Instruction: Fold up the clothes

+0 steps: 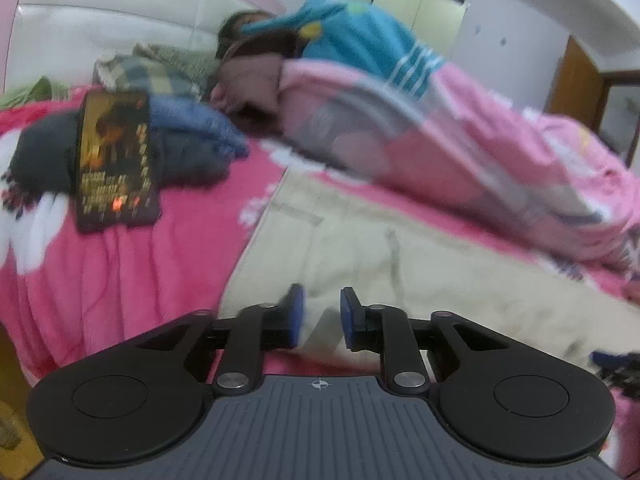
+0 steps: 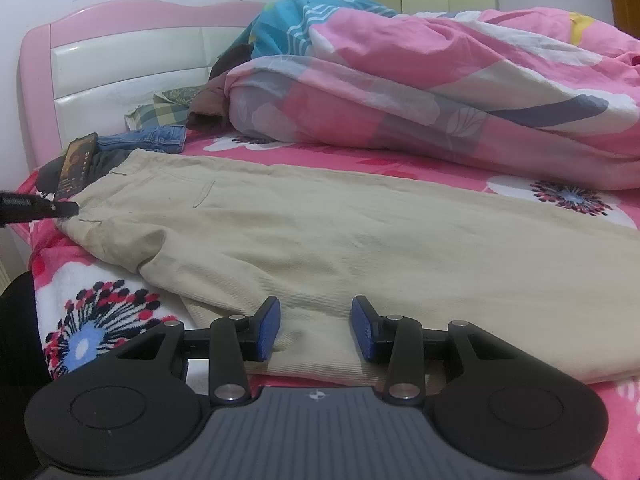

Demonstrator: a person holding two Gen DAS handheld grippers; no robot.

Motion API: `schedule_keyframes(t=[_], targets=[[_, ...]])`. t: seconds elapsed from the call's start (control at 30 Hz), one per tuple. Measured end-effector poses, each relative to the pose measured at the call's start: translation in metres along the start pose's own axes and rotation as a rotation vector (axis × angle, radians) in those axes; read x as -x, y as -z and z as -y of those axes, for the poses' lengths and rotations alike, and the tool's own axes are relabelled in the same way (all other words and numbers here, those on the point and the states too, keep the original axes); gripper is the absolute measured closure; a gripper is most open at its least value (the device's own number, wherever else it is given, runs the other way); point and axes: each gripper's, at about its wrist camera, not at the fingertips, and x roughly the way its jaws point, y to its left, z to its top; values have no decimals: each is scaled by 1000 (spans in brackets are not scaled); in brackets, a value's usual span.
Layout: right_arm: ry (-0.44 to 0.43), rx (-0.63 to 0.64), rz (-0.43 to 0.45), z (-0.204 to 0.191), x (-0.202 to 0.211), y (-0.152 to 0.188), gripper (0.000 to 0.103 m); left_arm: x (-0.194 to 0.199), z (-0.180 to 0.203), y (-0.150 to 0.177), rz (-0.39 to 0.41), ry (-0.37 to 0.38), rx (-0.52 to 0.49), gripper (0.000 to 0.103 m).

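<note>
Beige trousers point(image 2: 360, 232) lie flat on the pink bed point(image 2: 400, 164), just in front of the heaped quilt point(image 2: 440, 80). My right gripper point(image 2: 314, 328) hangs over their near edge, jaws apart, empty. Left gripper point(image 1: 320, 318) at the waist end: narrow gap, pads not pressing cloth. Risk: I pinch one layer only, or snag the bedsheet w/ it. Phone point(image 2: 76, 168) by the waistband could get dragged.

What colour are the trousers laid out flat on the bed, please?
The trousers are plain beige, seen best in the right wrist view.
</note>
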Motion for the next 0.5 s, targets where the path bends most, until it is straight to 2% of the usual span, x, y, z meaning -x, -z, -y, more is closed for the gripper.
schedule_keyframes(t=[0.07, 0.1, 0.13, 0.23, 0.37, 0.5], targets=[[-1, -1, 1, 0, 0, 0, 61, -3, 5, -2, -2, -61, -82, 78], [-1, -1, 2, 0, 0, 0, 61, -15, 0, -1, -41, -101, -82, 78], [0, -1, 3, 0, 0, 0, 61, -22, -8, 1, -65, -109, -46, 74], [0, -1, 5, 0, 0, 1, 61, -24, -20, -5, -72, -92, 35, 72], [2, -1, 8, 0, 0, 1, 61, -16, 1, -25, 1, -72, -46, 73], [1, -2, 13, 1, 0, 2, 61, -40, 21, -45, 28, -11, -94, 73]])
